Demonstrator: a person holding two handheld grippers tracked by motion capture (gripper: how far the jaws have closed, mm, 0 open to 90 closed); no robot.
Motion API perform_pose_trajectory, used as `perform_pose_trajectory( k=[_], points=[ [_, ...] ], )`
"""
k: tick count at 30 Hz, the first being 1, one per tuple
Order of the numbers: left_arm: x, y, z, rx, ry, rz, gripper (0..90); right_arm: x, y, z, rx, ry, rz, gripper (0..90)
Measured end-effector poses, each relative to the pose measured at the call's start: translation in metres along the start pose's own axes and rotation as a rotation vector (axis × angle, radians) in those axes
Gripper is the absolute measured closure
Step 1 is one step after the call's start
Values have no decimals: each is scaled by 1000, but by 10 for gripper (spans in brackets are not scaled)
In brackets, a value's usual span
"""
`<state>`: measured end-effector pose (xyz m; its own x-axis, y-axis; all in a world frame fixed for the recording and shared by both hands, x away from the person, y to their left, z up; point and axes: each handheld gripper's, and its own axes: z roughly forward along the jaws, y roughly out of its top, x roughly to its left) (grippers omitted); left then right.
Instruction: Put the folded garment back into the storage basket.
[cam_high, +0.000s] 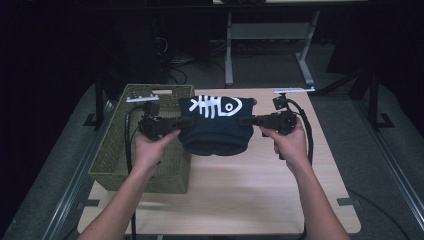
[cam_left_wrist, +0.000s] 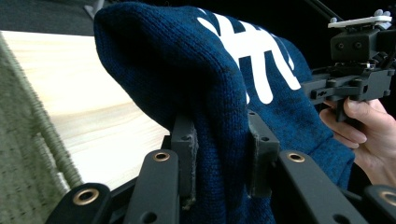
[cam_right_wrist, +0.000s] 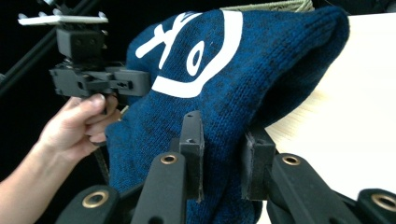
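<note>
A dark blue knitted hat (cam_high: 215, 126) with a white fish-skeleton design hangs stretched between my two grippers above the wooden table (cam_high: 260, 195). My left gripper (cam_high: 186, 121) pinches the hat's left side; in the left gripper view the knit (cam_left_wrist: 187, 84) is squeezed between its pads (cam_left_wrist: 186, 154). My right gripper (cam_high: 245, 120) holds the opposite side, and in the right gripper view the blue fabric (cam_right_wrist: 261, 70) sits clamped between its pads (cam_right_wrist: 194, 144). Each gripper view also shows the other hand and gripper beyond the hat.
A green woven basket (cam_high: 127, 160) stands on the table's left part, just below and left of the hat; its edge (cam_left_wrist: 28, 154) fills the left of the left gripper view. A table frame (cam_high: 270, 35) stands on the floor beyond the far edge.
</note>
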<state>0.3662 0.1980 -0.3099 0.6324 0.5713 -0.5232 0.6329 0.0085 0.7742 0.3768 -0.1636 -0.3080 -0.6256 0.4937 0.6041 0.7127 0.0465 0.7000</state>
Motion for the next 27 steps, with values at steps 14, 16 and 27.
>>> perform_pose_trajectory(
  k=[14, 16, 27],
  points=[
    [16, -2, -23, -13, 3, -36, 701, 9, 7, 27, 22, 17, -13, 740],
    [18, -2, -28, -17, 8, -38, 701, 11, 9, 31, 24, 20, -16, 740],
    [27, 0, -48, -38, 35, -45, 701, 22, 14, 51, 26, 46, -24, 740]
  ],
)
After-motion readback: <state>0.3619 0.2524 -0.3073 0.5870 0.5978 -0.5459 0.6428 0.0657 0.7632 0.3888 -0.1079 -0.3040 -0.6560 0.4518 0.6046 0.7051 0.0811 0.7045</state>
